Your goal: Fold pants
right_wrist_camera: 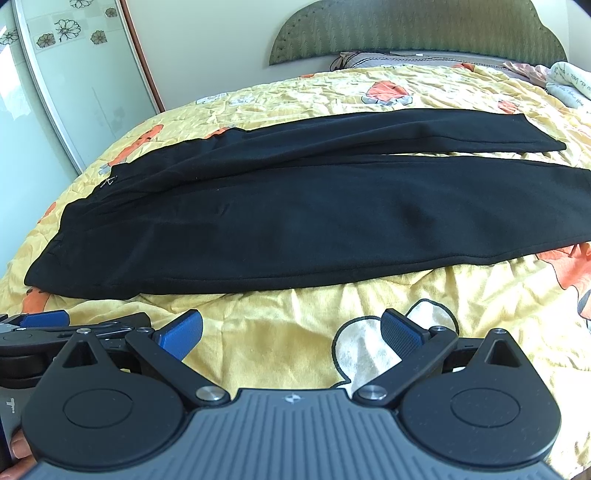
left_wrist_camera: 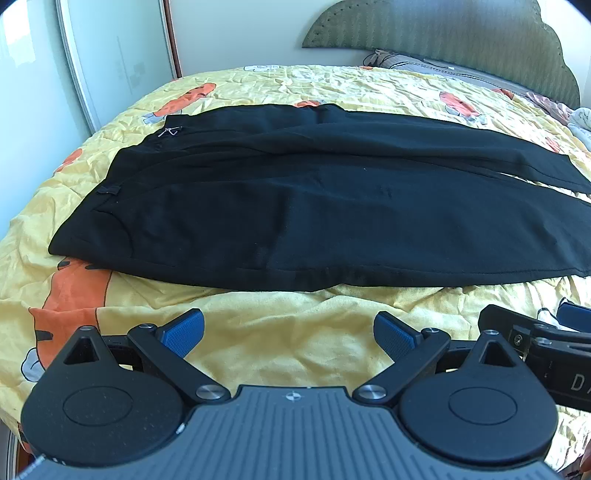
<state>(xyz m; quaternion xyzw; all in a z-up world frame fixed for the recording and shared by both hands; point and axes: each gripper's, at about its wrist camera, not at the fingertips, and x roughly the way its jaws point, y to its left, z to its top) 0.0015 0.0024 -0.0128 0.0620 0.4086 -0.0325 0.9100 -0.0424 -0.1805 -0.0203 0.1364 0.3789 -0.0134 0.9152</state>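
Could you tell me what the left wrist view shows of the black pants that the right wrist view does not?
Only the left wrist view shows a belt loop clearly. Only the right wrist view shows both leg hems, plus the flower-patterned door. Both share the black pants lying flat, unfolded, on the yellow bedsheet, with the left gripper and right gripper open, holding nothing.

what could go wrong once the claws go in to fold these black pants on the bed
1. The yellow bedsheet is loose and wrinkled beside the near edge of the pants; an open claw could pinch sheet together with cloth.
2. The two legs lie split apart toward the cuffs, so a fold may end up uneven.
3. The left claw and right claw sit close side by side and might bump.
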